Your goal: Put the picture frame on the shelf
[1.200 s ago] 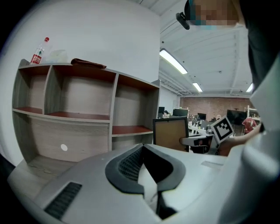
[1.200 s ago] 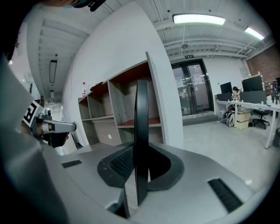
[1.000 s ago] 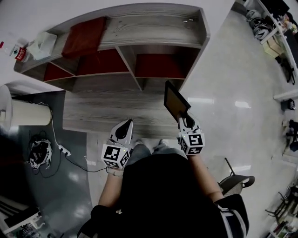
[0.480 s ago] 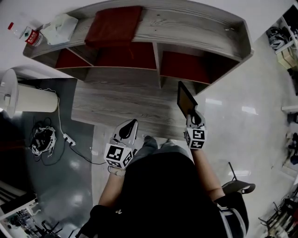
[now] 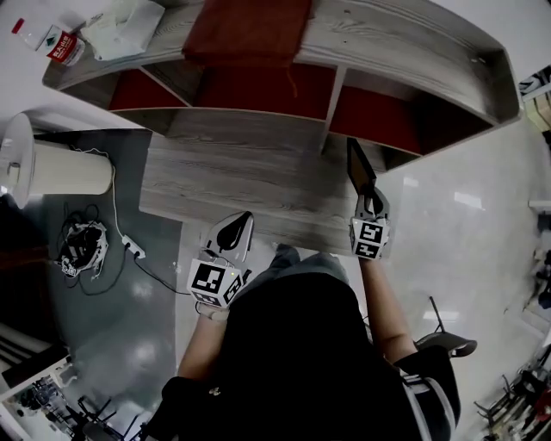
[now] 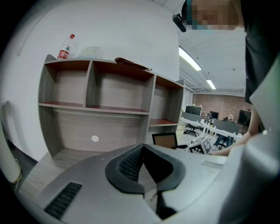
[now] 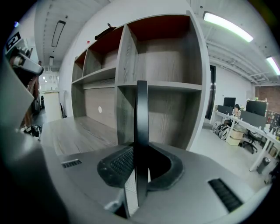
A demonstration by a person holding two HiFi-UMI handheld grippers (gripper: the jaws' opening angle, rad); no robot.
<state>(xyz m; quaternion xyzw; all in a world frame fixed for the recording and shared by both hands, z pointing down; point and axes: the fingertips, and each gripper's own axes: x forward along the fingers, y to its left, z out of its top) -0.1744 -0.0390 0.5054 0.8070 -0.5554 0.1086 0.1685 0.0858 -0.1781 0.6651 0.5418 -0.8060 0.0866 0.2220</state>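
A dark, thin picture frame [image 5: 359, 166] stands upright on edge in my right gripper [image 5: 368, 203], whose jaws are shut on its lower edge. In the right gripper view the frame [image 7: 141, 127] cuts straight up the middle, in front of the upright panel of the grey wooden shelf unit [image 7: 157, 87]. It hangs over the right end of the wooden desk top [image 5: 232, 177], just before the shelf's [image 5: 405, 47] right-hand lower compartment. My left gripper [image 5: 244, 220] hovers at the desk's near edge, shut and empty. Its own view shows the frame [image 6: 165, 140] off to the right.
On the shelf's top lie a red cloth [image 5: 250, 26], a white packet [image 5: 125, 24] and a bottle with a red label [image 5: 57, 45]. A white cylinder [image 5: 52, 168] stands left of the desk, with cables [image 5: 82, 250] on the floor. A chair [image 5: 449, 344] sits behind at the right.
The view has moved closer to the shelf. My right gripper has carried the frame forward toward the right-hand compartment. The left gripper has stayed at the desk's near edge.
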